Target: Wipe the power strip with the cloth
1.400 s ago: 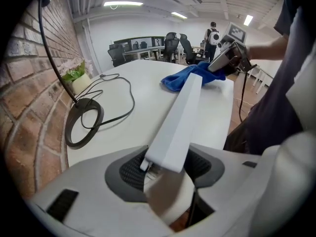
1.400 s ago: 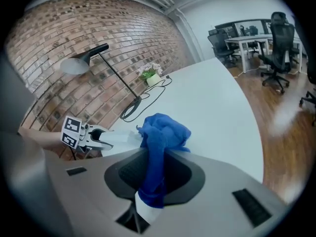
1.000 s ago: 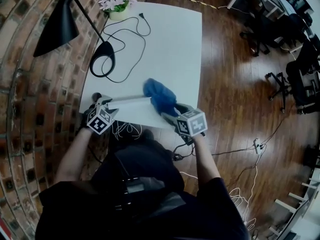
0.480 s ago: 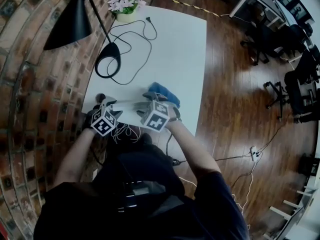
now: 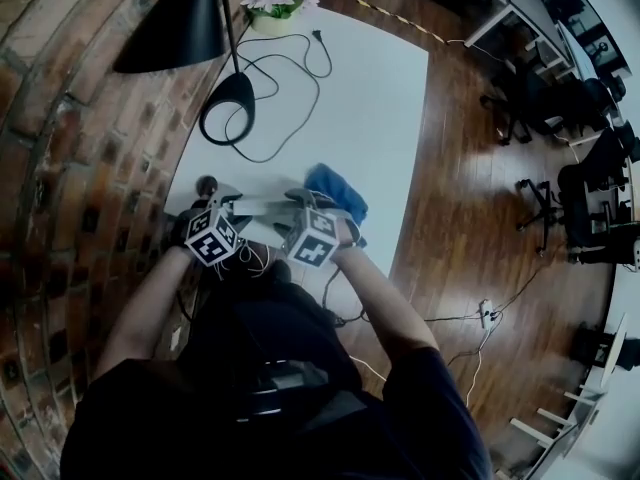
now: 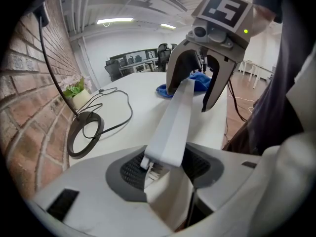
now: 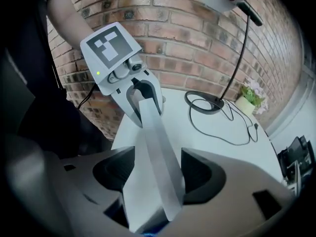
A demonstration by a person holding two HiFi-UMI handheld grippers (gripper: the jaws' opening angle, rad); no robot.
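**Strip between claws**

Head view: long white plastic power strip point(image 5: 262, 208) spans left claw point(image 5: 227, 204) and right claw point(image 5: 300, 201) at the white tabletop's point(image 5: 345, 98) edge, blue cloth point(image 5: 338, 190) just beyond. Left gripper view: clamped on one end. Right gripper view: jaws apart, just closing, astride the other

White power strip point(image 5: 262, 208) (blue cloth point(image 5: 335, 190) beside)

- Left tongs point(image 5: 226, 208): angled steeply downward, clamped on one end of the power strip point(image 5: 262, 208).
- Right tongs point(image 5: 296, 204): close beside, jaws have just been closing; strip between them, pads not pressing.
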